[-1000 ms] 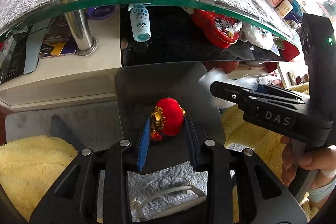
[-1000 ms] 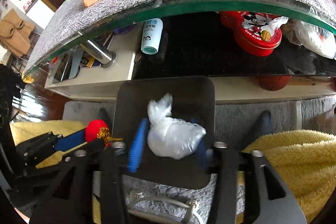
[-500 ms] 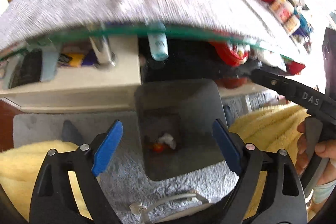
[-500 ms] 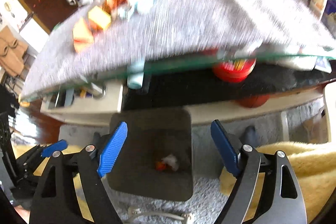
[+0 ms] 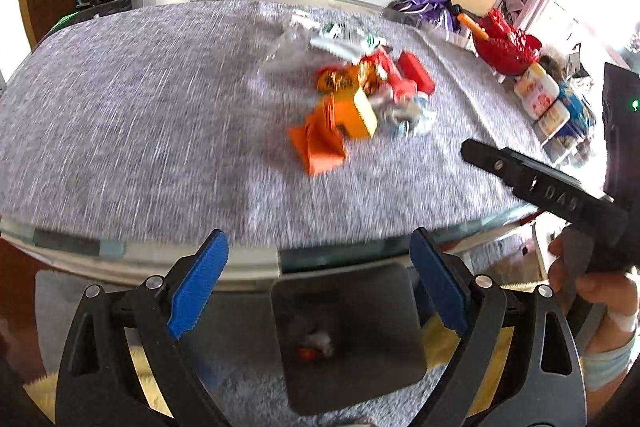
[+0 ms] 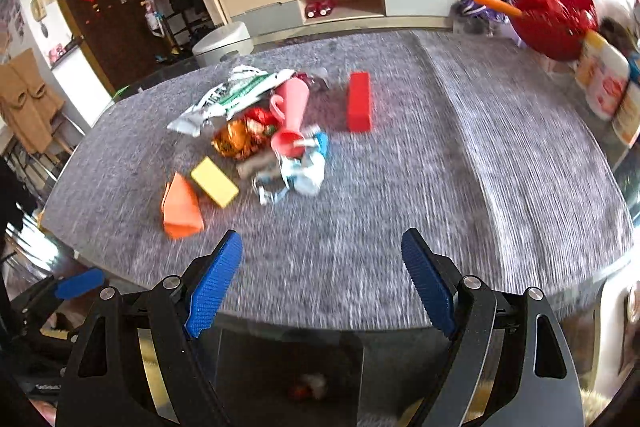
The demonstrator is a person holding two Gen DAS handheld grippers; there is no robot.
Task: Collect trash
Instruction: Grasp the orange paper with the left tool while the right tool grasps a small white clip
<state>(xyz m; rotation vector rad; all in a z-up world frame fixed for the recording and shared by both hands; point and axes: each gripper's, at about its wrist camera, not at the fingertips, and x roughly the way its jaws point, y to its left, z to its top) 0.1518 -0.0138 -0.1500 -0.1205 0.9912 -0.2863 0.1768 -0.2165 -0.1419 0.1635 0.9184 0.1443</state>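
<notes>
Left gripper (image 5: 318,283) tilted down above dark square bin (image 5: 348,339), blue-padded jaws just spread wide, nothing between — right gripper (image 6: 320,281) likewise angled over grey cloth-covered table (image 6: 440,187), just opened, empty — small red-and-white trash (image 5: 316,345) lying in bin bottom.

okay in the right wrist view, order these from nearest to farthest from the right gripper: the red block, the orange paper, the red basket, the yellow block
Measured from the right gripper:
1. Orange paper, near left on the table.
2. Yellow block, just behind it, left of centre.
3. Red block, mid-table, slightly right.
4. Red basket, far right corner.
</notes>
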